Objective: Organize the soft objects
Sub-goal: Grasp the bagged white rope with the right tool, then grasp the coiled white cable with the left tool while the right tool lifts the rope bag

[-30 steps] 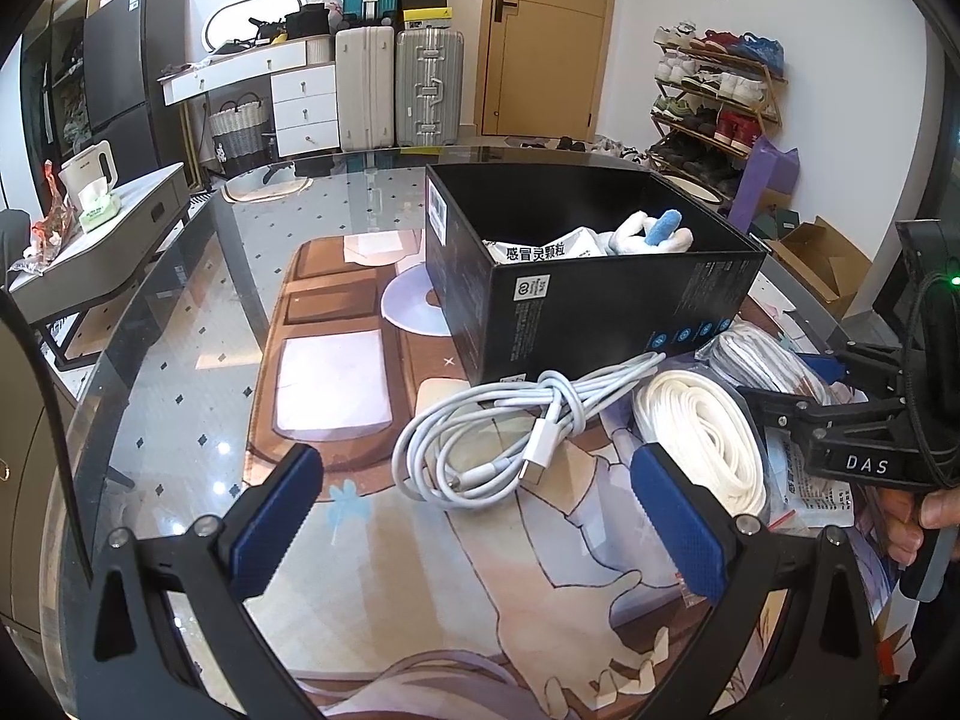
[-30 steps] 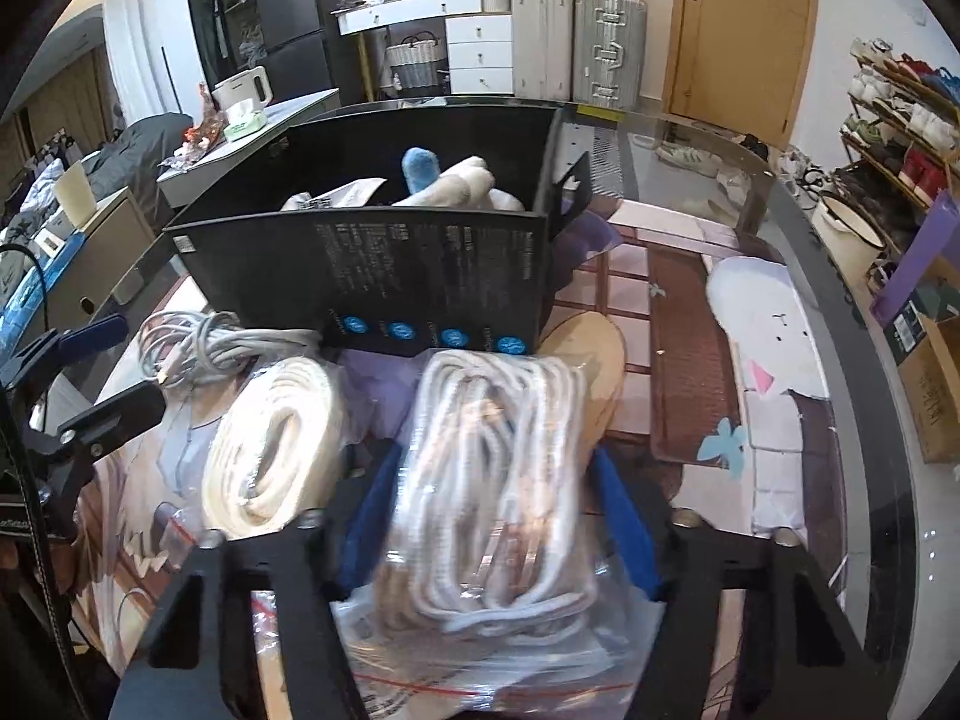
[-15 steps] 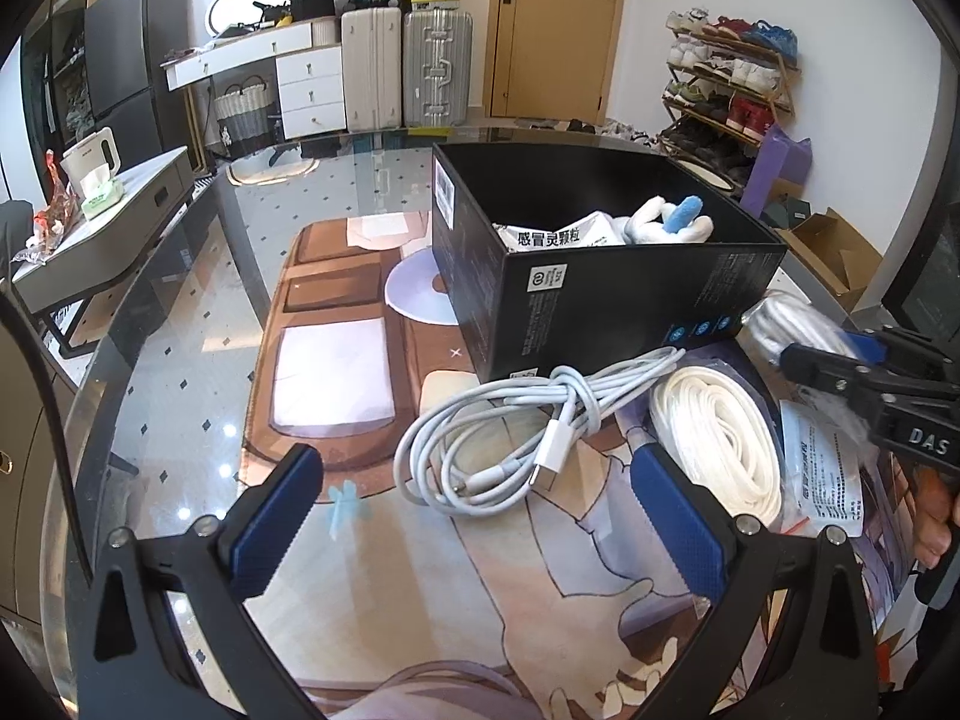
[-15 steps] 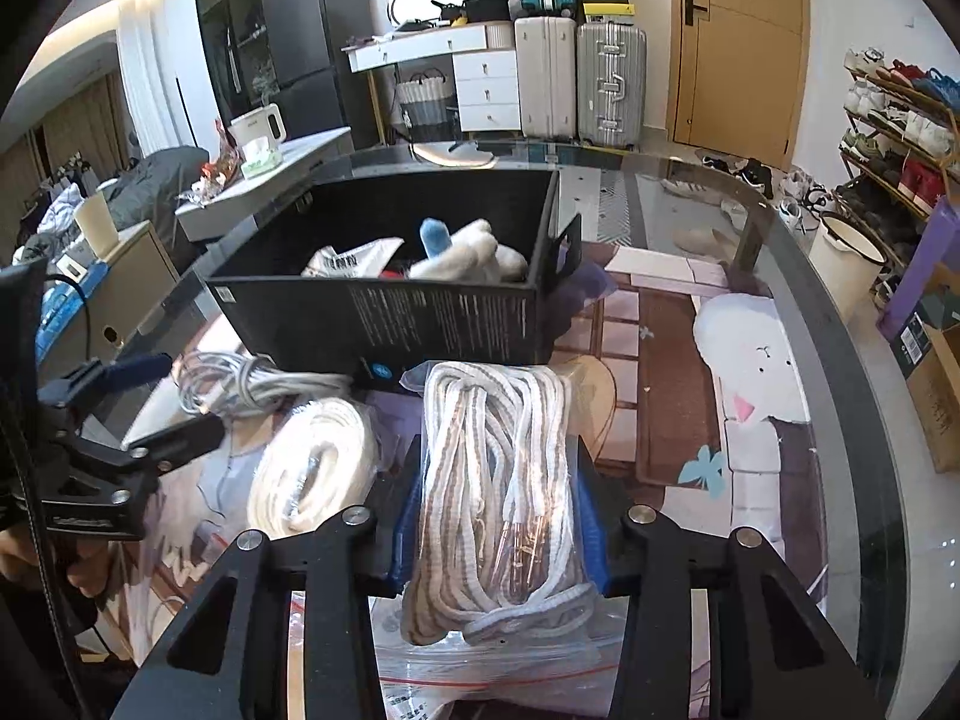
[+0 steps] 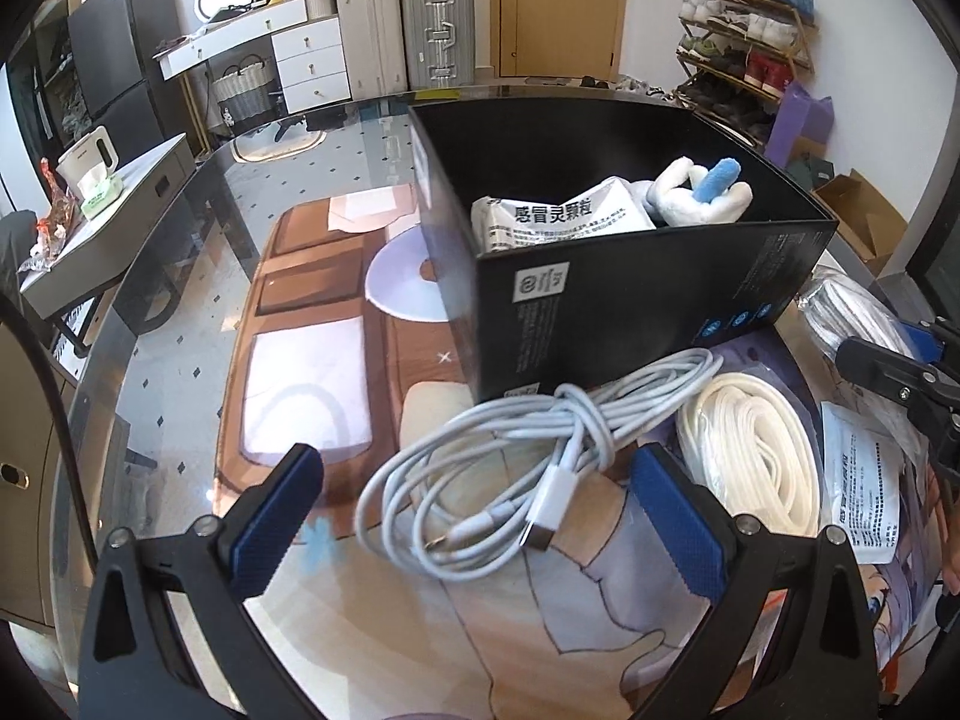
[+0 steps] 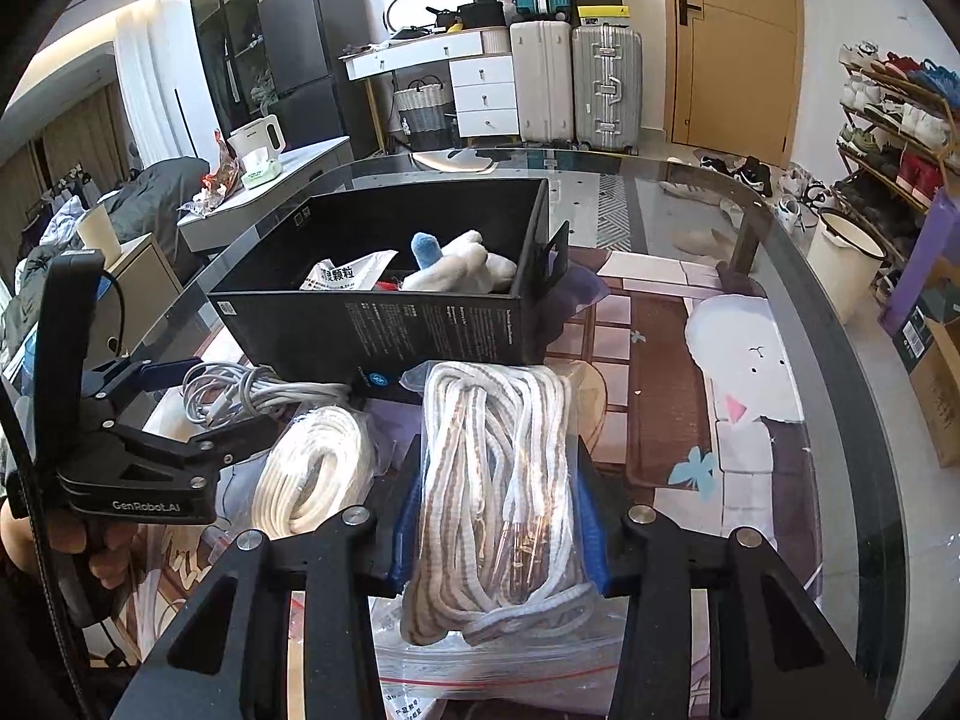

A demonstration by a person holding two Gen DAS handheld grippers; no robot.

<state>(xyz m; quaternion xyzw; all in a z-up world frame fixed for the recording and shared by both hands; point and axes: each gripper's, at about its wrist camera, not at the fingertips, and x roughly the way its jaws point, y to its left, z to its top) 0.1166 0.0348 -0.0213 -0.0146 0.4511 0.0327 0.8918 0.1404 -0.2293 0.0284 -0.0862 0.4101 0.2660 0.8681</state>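
Observation:
My right gripper (image 6: 498, 516) is shut on a clear bag of white-and-brown cord (image 6: 504, 480) and holds it above the table, just in front of the open black box (image 6: 384, 324). The box holds a white sachet (image 5: 558, 222) and a white-and-blue plush toy (image 5: 702, 192). My left gripper (image 5: 480, 522) is open, its blue pads either side of a coiled white USB cable (image 5: 516, 468) on the mat. A white rope coil (image 5: 756, 450) lies to the right of the cable. The left gripper also shows in the right wrist view (image 6: 168, 414).
The glass table (image 6: 840, 420) carries a printed mat. A white printed packet (image 5: 864, 480) lies at the right of the rope coil. Beyond the table stand suitcases (image 6: 576, 84), a drawer unit, a shoe rack (image 5: 744, 54) and a side table with a kettle (image 5: 90, 156).
My right gripper closed on the bagged cord and lifted it up toward the box. My left gripper stayed open and moved closer over the USB cable.

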